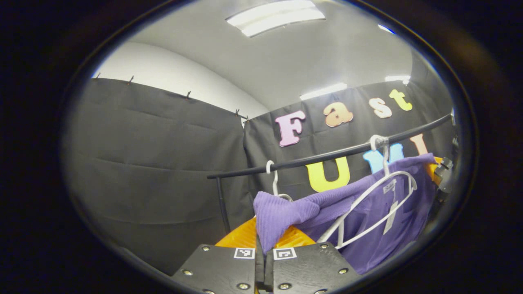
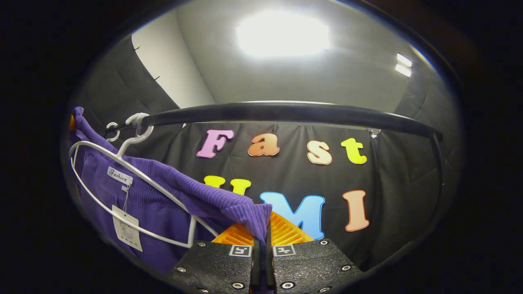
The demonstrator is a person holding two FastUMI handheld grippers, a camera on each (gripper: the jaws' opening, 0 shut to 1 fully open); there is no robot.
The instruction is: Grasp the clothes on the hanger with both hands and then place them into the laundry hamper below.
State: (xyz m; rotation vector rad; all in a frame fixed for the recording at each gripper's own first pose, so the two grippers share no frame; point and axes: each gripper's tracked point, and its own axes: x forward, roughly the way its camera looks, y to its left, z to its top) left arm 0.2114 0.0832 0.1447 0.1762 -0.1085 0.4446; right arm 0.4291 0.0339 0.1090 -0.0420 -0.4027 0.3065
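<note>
Left gripper view has the left gripper (image 1: 264,249) at six o'clock, its two fingers drawn narrow with a fold of the purple garment (image 1: 367,212) pinched between them; both fingers press on the ribbed cloth, which rises out of the gap toward twelve o'clock and then stretches off toward three o'clock. Out that way the garment drapes over a white hanger (image 1: 369,208), whose hook sits on the black rail (image 1: 327,155) crossing from nine to two o'clock, and a paper tag (image 1: 391,216) dangles inside the hanger's loop. A second white hook (image 1: 271,175) hangs on the rail just above the pinched fold. Right gripper view has the right gripper (image 2: 262,245) at six o'clock, likewise narrowed onto an edge of the same garment (image 2: 163,196), with cloth caught between both fingers. From that pinch the cloth runs up toward ten o'clock, where it lies over the hanger (image 2: 122,196) hooked on the rail (image 2: 286,112) at about eleven o'clock. Two tags (image 2: 126,232) hang near eight o'clock against the purple cloth.
</note>
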